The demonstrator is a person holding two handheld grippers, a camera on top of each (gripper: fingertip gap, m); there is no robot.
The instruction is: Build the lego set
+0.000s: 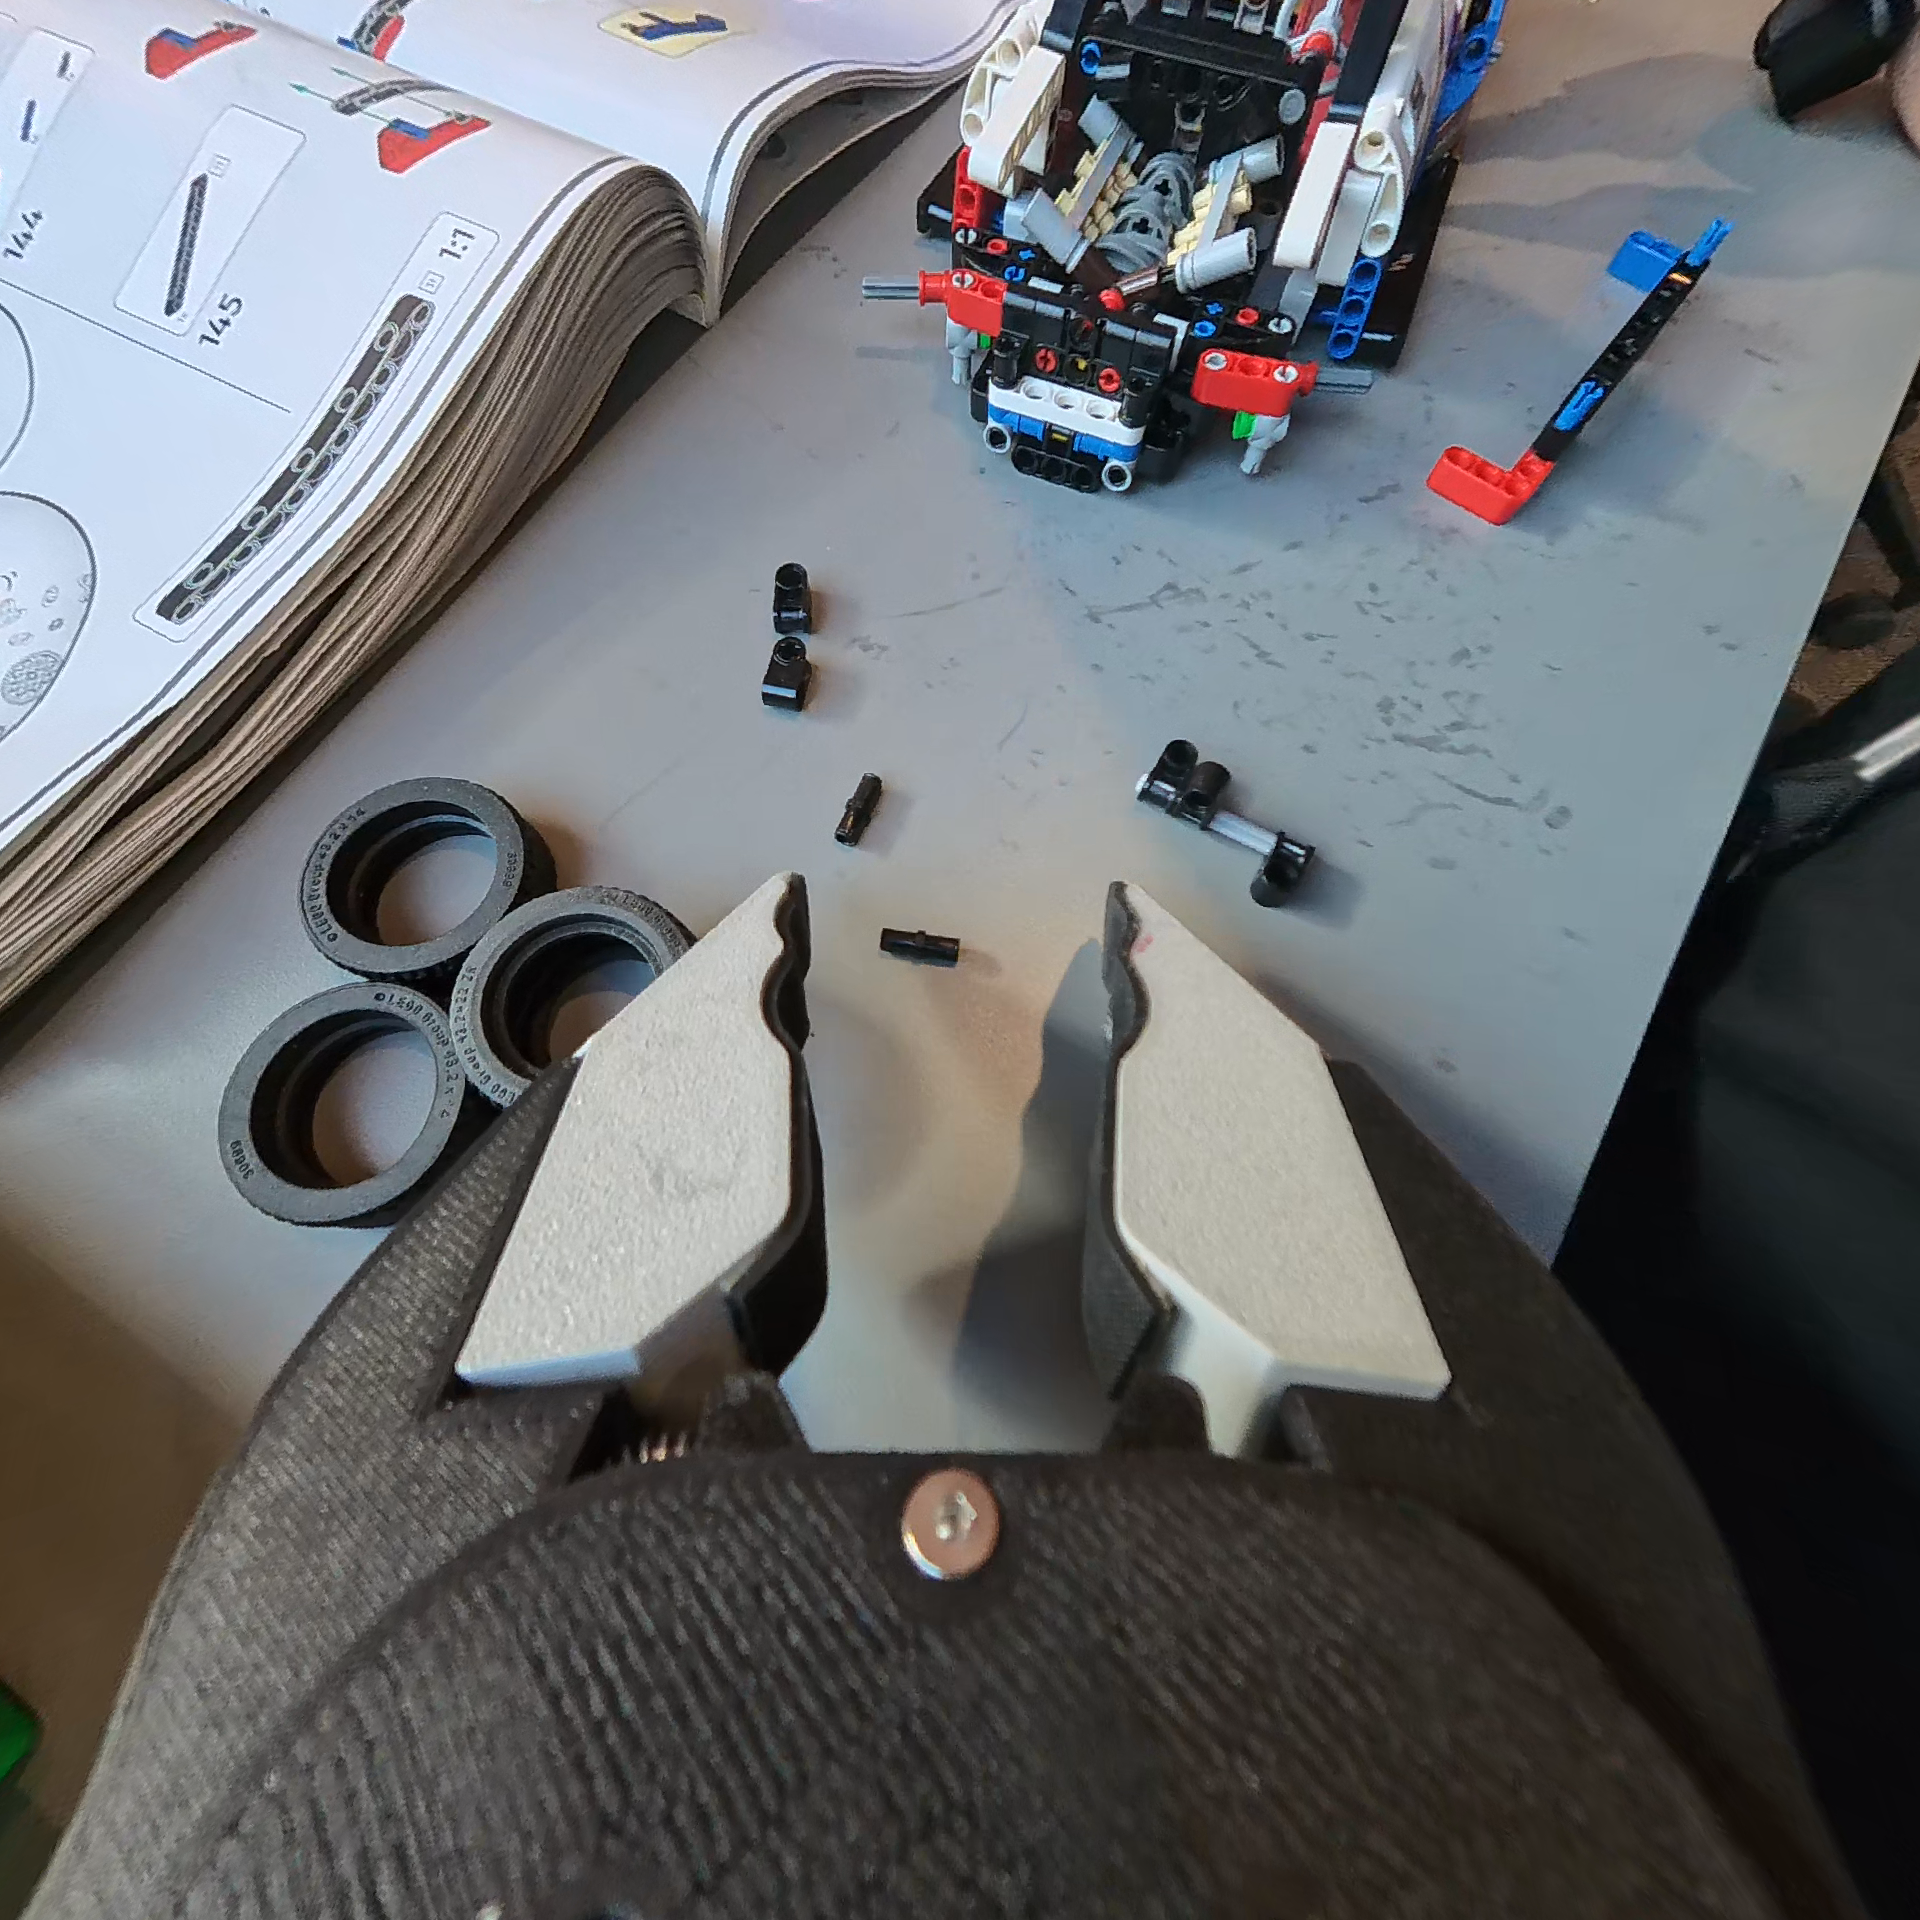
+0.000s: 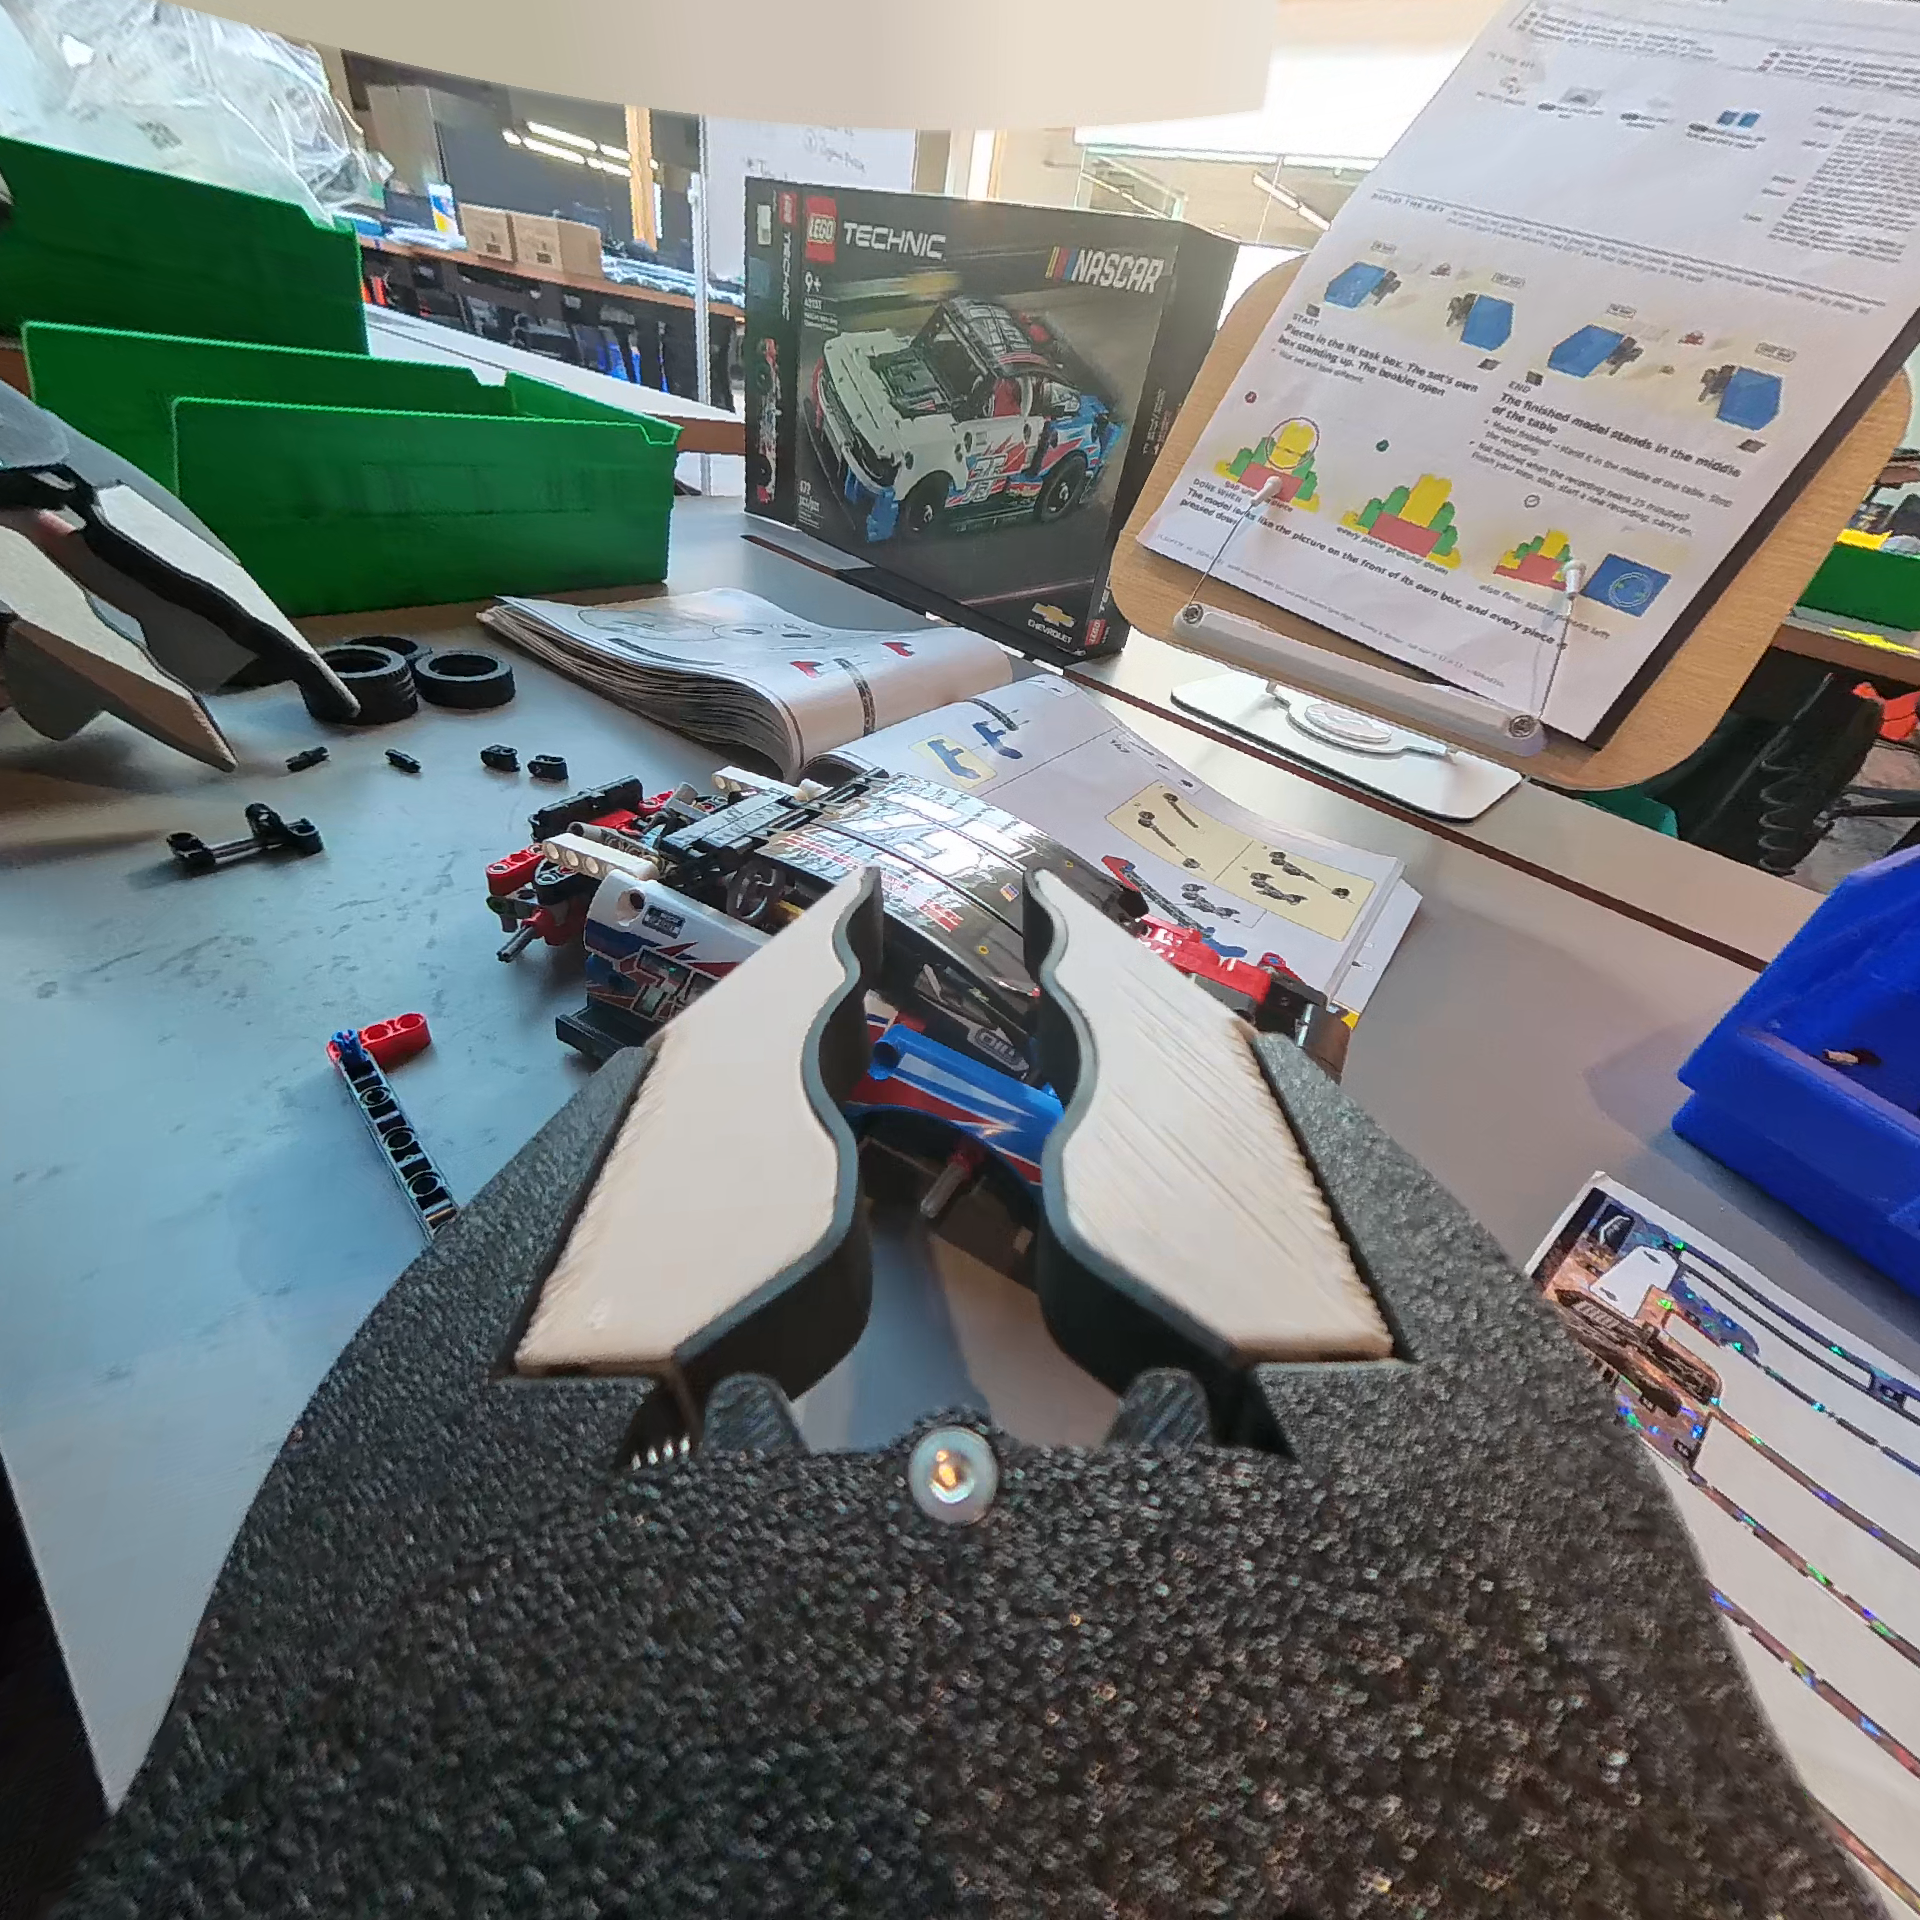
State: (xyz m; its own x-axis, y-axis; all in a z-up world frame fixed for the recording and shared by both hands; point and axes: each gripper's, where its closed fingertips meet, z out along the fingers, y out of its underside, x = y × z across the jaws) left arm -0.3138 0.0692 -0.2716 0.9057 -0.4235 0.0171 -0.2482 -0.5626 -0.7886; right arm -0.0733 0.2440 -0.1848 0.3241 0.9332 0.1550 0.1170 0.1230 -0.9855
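My left gripper (image 1: 954, 894) is open and low over the grey table (image 1: 1039, 644). A small black pin (image 1: 920, 945) lies on the table between its fingertips, not held. A second pin (image 1: 858, 808), two black connectors (image 1: 790, 636) and a short axle assembly (image 1: 1226, 821) lie just beyond. The part-built race car (image 1: 1164, 239) stands farther off. My right gripper (image 2: 954, 883) is open, with its fingers over the car's (image 2: 675, 935) black roof and holding nothing. The left gripper (image 2: 291, 732) shows at the far left of the right wrist view.
Three black tyres (image 1: 416, 987) lie left of my left gripper, beside the open instruction booklet (image 1: 312, 312). A red, black and blue beam assembly (image 1: 1579, 384) lies right of the car. Green bins (image 2: 416, 499), the set's box (image 2: 966, 416), a sheet stand (image 2: 1507, 416), a blue bin (image 2: 1818, 1060) and a sticker sheet (image 2: 1714, 1403) ring the workspace. Left tips to right tips: about 30 centimeters.
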